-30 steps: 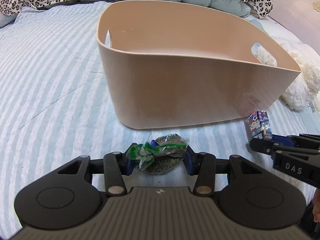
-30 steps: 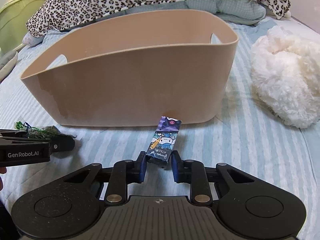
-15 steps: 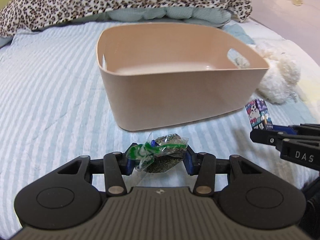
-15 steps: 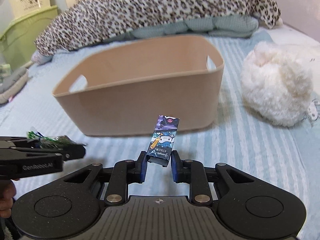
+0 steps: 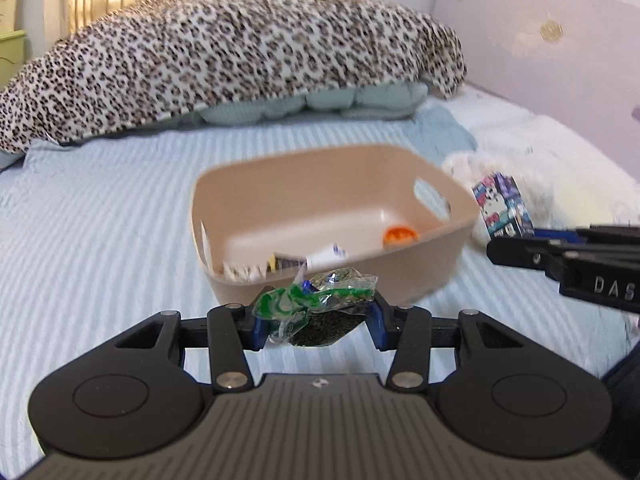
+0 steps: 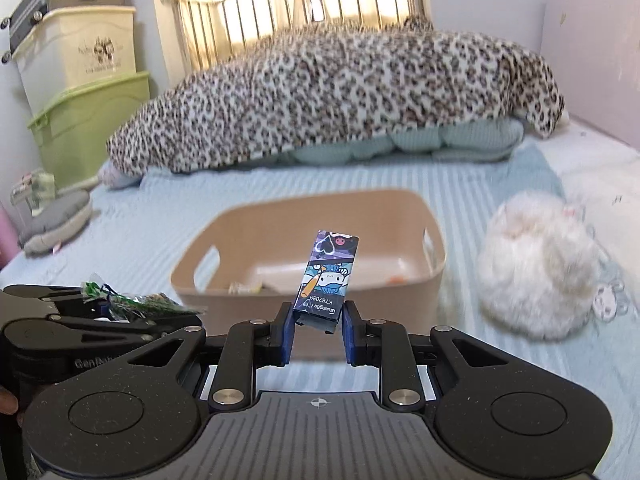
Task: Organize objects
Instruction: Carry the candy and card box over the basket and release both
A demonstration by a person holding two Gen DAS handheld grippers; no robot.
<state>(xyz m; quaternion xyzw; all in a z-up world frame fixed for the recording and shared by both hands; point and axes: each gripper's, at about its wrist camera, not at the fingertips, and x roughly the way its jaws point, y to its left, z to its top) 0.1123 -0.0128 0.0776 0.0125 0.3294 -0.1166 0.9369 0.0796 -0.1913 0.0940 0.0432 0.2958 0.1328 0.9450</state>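
A beige plastic bin (image 5: 424,258) (image 6: 404,208) stands on the striped bed, ahead of and below both grippers. Inside lie an orange cap (image 5: 400,236), a white tube (image 5: 328,254) and some small packets. My left gripper (image 5: 318,314) is shut on a crumpled green and clear snack packet (image 5: 320,304), held in the air before the bin's near wall; it also shows in the right wrist view (image 6: 136,302). My right gripper (image 6: 318,330) is shut on a small cartoon-printed box (image 6: 326,274), held upright above the bed; the box also shows in the left wrist view (image 5: 502,210).
A white fluffy plush (image 6: 536,276) lies right of the bin. A leopard-print blanket (image 6: 340,92) over teal pillows fills the back of the bed. Green and cream storage boxes (image 6: 88,120) and a grey cushion (image 6: 52,220) are at the left. A lilac wall (image 5: 540,52) borders the right.
Both grippers have risen well above the bed with their loads held. The bin now looks smaller and lower, and its inside contents have come into sight.
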